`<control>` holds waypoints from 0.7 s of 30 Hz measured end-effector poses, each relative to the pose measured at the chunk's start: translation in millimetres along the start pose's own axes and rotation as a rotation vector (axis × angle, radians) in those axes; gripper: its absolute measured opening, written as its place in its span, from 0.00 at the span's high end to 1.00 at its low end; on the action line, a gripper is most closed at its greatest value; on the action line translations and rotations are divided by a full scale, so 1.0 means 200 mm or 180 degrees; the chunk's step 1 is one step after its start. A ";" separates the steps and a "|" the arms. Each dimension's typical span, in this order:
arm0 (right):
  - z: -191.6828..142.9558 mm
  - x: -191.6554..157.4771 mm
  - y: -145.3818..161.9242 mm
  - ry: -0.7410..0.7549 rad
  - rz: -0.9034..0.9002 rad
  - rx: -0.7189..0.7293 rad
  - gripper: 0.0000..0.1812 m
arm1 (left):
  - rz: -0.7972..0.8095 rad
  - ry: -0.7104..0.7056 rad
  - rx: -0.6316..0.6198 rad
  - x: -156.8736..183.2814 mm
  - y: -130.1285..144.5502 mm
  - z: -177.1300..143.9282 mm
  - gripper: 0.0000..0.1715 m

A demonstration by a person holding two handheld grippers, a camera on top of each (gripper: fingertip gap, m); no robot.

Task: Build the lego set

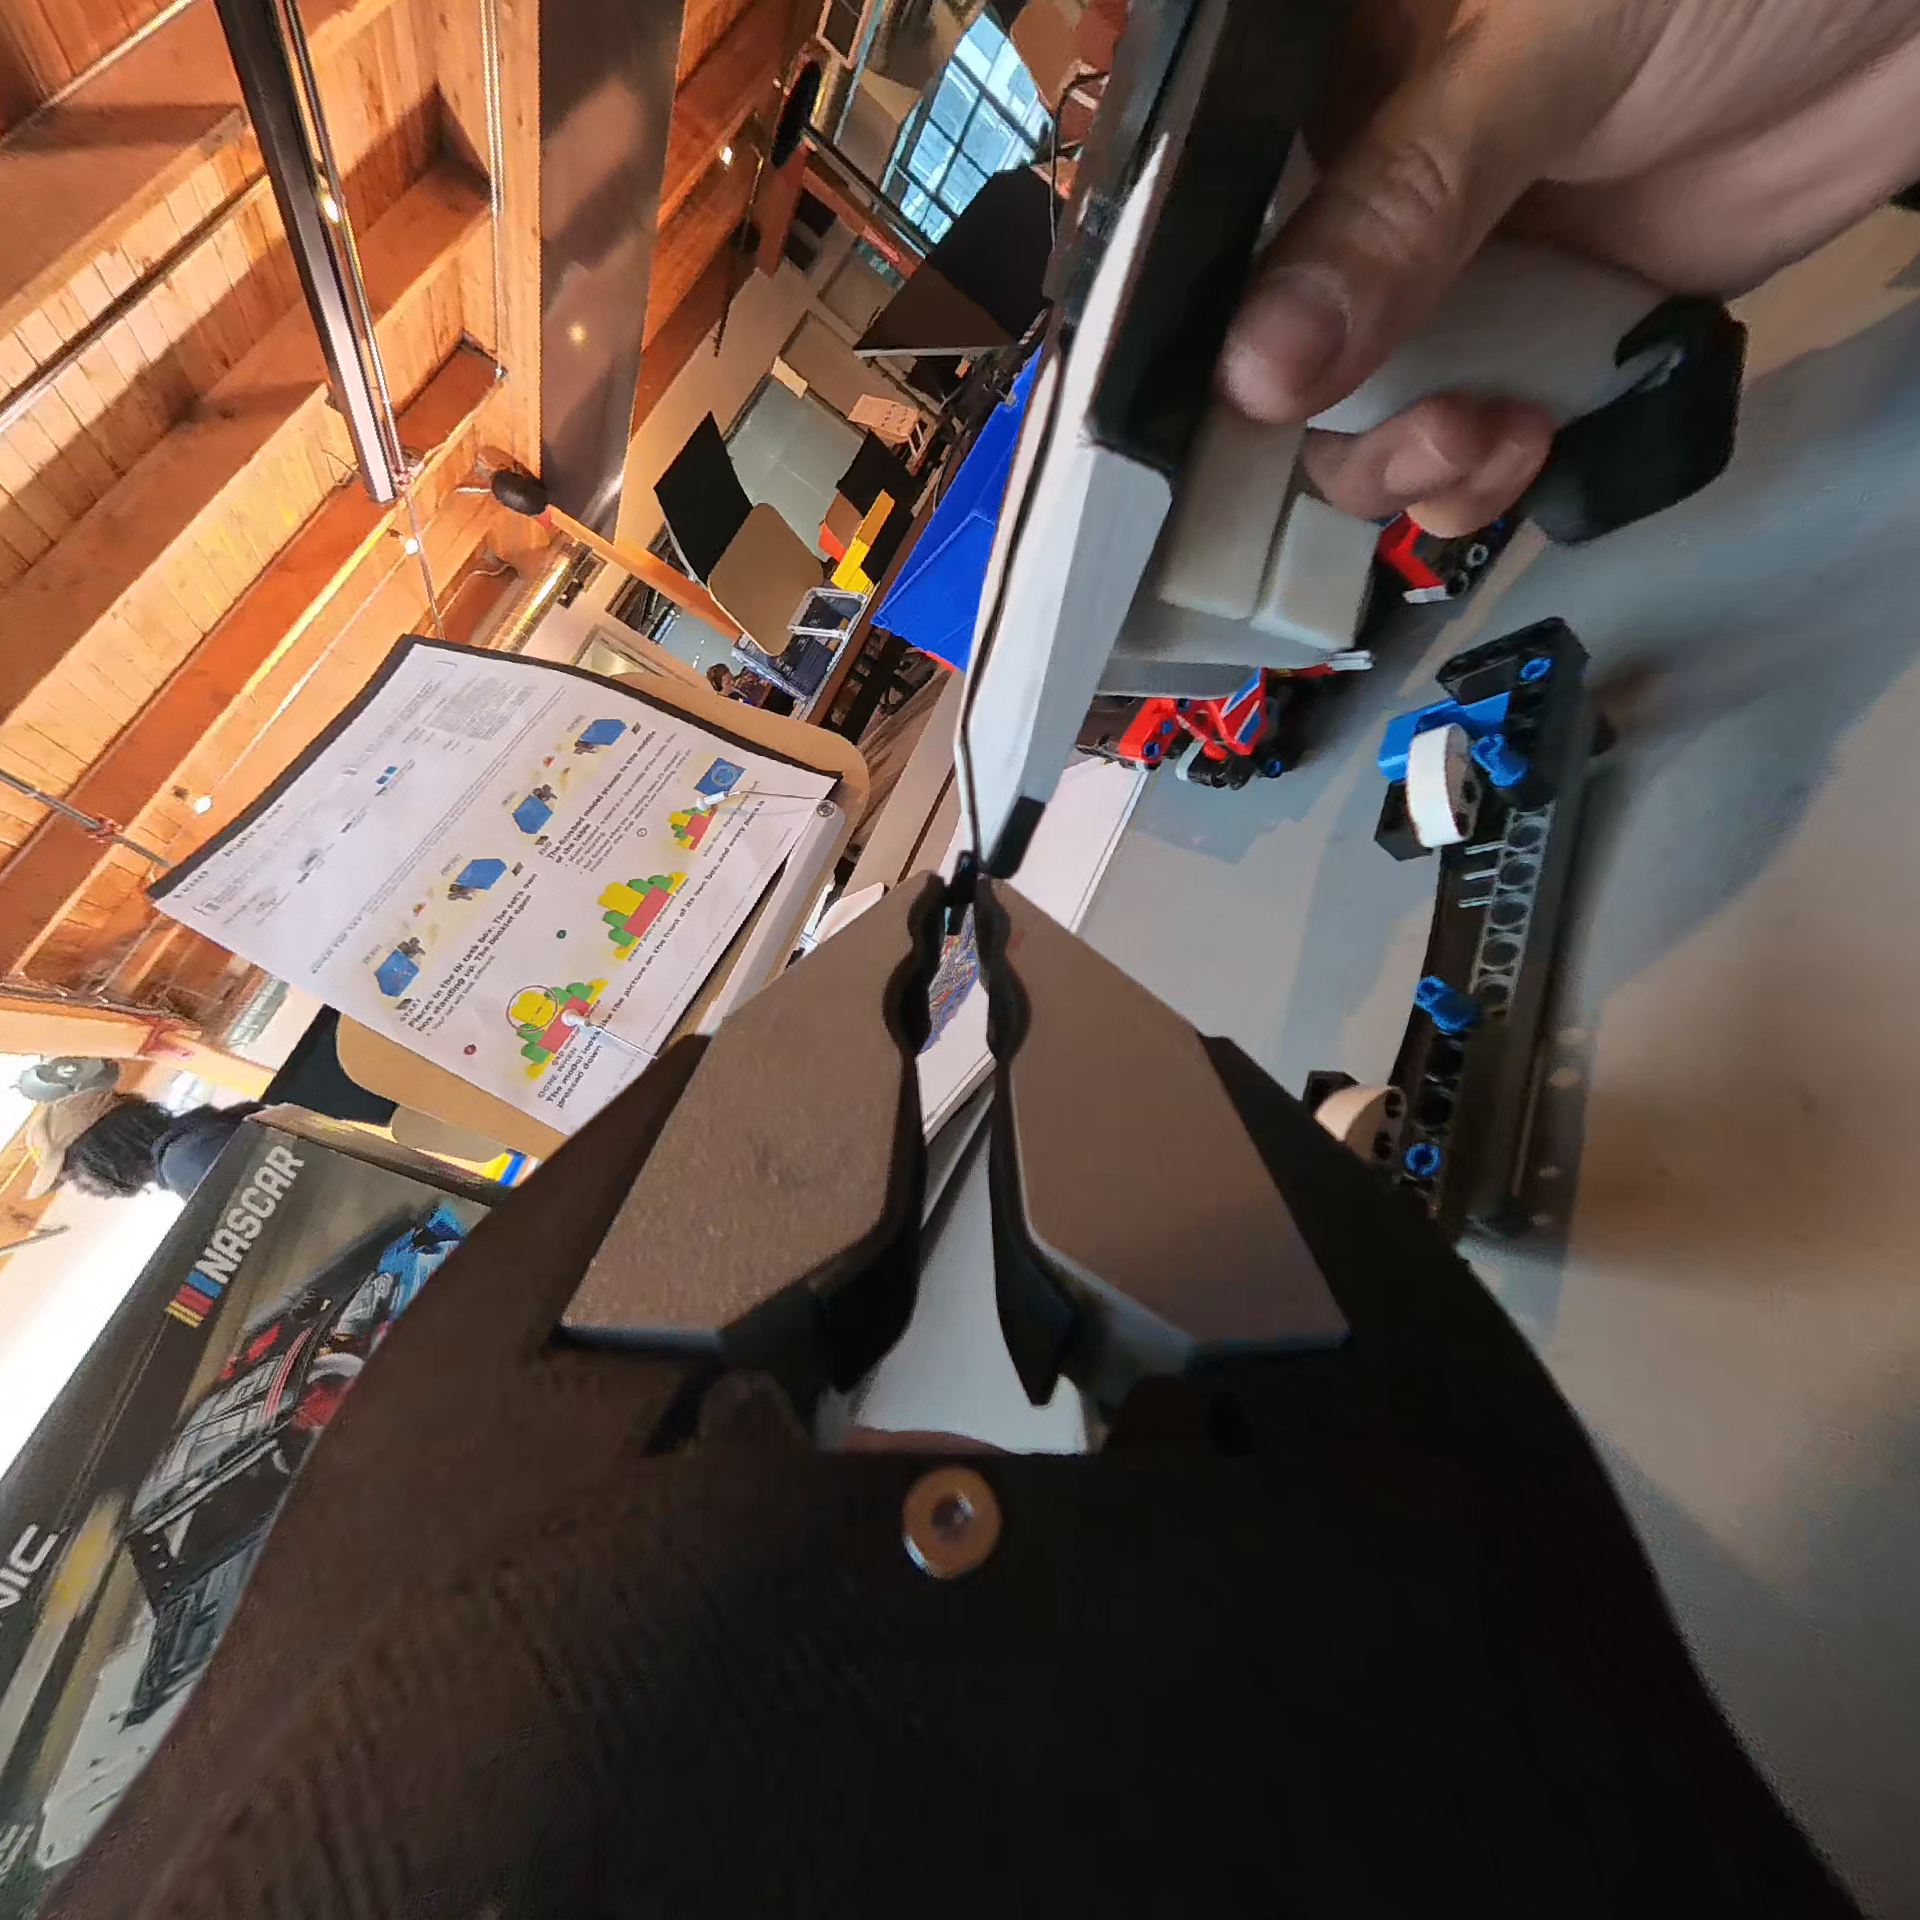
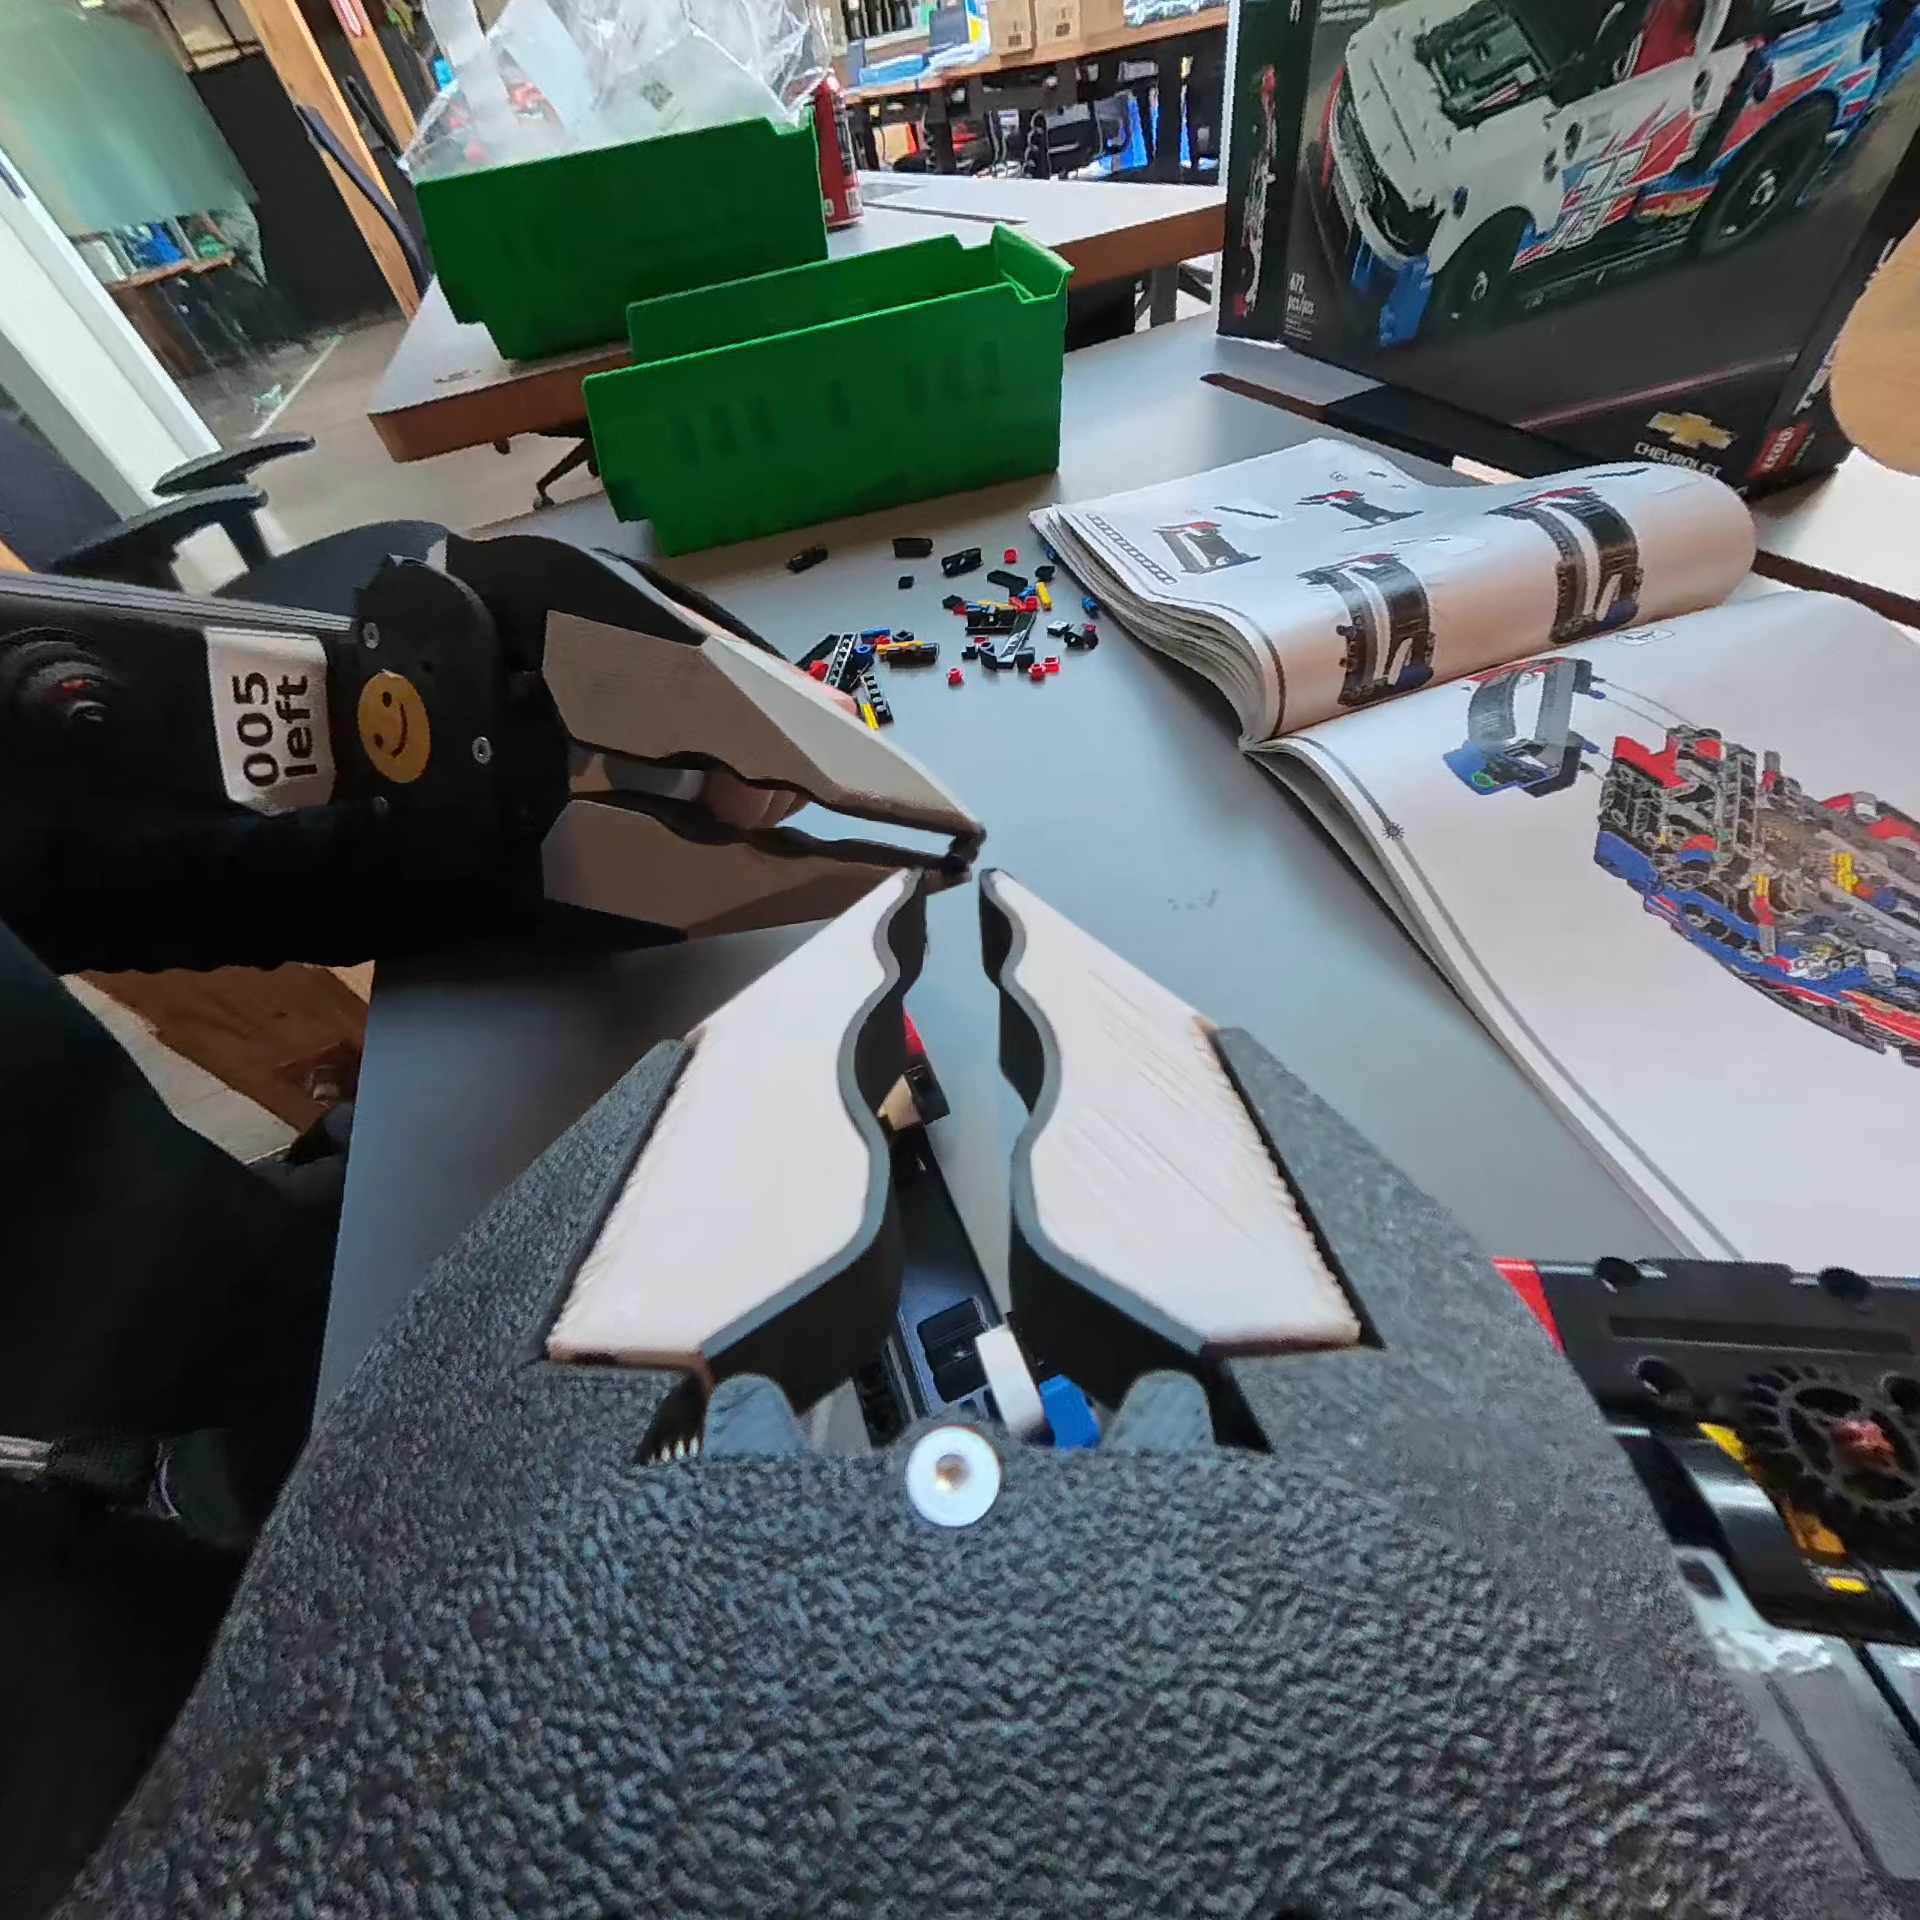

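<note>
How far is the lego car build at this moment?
Done: a black chassis section with blue pins lies built on the table.

In hand: the left gripper pinches a tiny dark piece, tip to tip with the open right gripper.

Left: many loose pieces wait near the green bin, and the open manual shows a much fuller car.

Left wrist view: rolled sideways, looks along my left gripper (image 1: 961,894) across grey table (image 1: 1714,935), ceiling beams at left, right gripper (image 1: 977,831) close ahead. Right wrist view: upright, angled down over table (image 2: 1122,831) toward open manual (image 2: 1558,831) and green bins (image 2: 831,416). Both close-range. Shared: fingertip meeting point, table, set box (image 1: 208,1403).
</note>
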State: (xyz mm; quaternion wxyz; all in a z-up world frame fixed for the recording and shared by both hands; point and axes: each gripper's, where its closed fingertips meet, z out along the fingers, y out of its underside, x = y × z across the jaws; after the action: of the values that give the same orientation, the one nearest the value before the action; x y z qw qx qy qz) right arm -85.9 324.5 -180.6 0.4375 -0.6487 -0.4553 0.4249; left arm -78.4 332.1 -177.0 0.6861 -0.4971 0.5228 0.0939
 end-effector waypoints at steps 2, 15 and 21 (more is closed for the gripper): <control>0.00 0.00 0.01 0.0011 0.0003 -0.0021 0.95 | 0.0073 -0.0001 -0.0023 0.01 0.00 0.00 0.98; 0.00 -0.01 0.01 -0.0018 0.0187 0.0076 0.96 | 0.0107 0.0114 -0.0049 0.04 0.00 0.00 0.98; 0.00 -0.01 0.02 -0.0069 0.0202 0.0025 0.97 | 0.0111 0.0166 -0.0039 0.05 0.00 -0.01 0.98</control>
State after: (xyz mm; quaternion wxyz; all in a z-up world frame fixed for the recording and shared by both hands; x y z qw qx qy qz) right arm -85.1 321.0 -184.3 0.4214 -0.6565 -0.4376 0.4472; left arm -74.0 326.7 -185.2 0.6674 -0.4944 0.5486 0.0960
